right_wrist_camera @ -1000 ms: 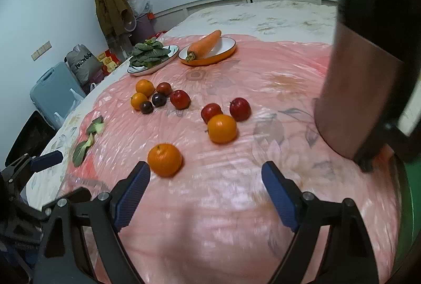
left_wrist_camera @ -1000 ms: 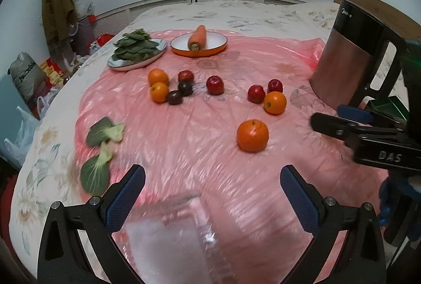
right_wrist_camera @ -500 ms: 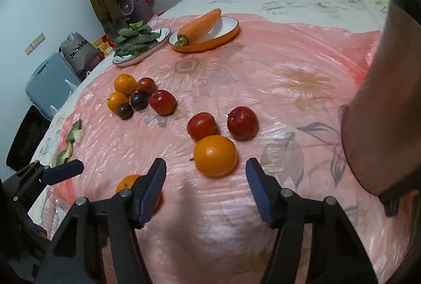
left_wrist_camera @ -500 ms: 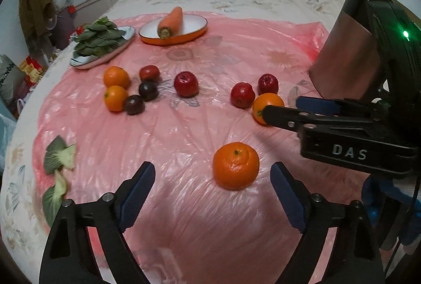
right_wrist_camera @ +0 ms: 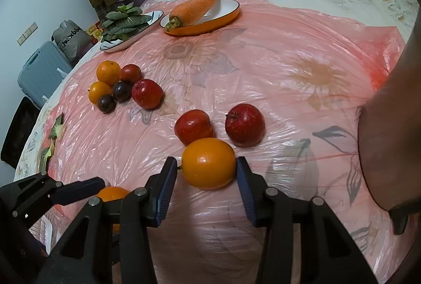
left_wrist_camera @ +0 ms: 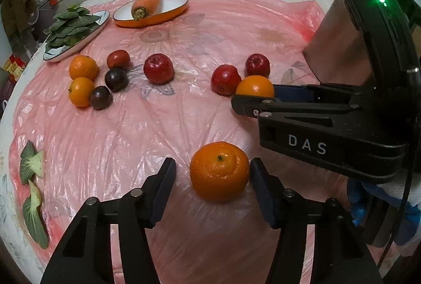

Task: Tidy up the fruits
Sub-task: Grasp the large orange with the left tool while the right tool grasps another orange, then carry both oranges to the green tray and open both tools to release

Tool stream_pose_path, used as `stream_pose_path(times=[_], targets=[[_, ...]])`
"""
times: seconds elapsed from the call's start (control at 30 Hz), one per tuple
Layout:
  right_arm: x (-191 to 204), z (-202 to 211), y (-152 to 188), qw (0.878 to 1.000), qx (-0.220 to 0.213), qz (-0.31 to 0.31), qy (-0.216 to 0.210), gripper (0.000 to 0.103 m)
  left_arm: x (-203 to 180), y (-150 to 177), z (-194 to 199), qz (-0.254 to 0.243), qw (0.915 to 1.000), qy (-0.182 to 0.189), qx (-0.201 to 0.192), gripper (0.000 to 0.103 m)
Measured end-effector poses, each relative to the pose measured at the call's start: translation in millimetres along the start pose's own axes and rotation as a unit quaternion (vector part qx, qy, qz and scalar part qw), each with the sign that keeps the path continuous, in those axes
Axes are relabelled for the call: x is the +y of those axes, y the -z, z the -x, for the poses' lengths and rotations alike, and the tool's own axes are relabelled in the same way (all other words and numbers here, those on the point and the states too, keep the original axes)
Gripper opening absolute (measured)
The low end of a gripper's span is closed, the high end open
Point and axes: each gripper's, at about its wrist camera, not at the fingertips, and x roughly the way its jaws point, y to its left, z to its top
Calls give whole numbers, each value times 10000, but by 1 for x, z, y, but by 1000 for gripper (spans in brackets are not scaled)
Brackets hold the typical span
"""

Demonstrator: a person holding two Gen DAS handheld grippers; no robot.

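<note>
I am reading white capital letters "DAS" on the black side of my right gripper (left_wrist_camera: pixel 252 102), which is showing to the right of my left tongs. I am making out dark lettering on a grey bag (right_wrist_camera: pixel 69 38) far off to the left of my right tongs, but it is standing tilted and too small to spell. Nothing else is showing readable text.

right gripper (right_wrist_camera: pixel 206 180) closing | orange (right_wrist_camera: pixel 209 163) between fingers (right_wrist_camera: pixel 166 189) | two apples (right_wrist_camera: pixel 193 126) just behind
</note>
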Motion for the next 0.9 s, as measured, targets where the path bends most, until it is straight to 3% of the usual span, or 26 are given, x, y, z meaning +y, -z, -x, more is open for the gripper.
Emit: stream_pose_path(times=[0.3,0.9], targets=[[-4,-1,1,9999,-46,-68,-112,56,-4,-3,-6,-39,9999,-1,127,40],[5,49,15,9982,-601,-30,-48,56,-4,0,6,-99,9999,-44,-28,39]])
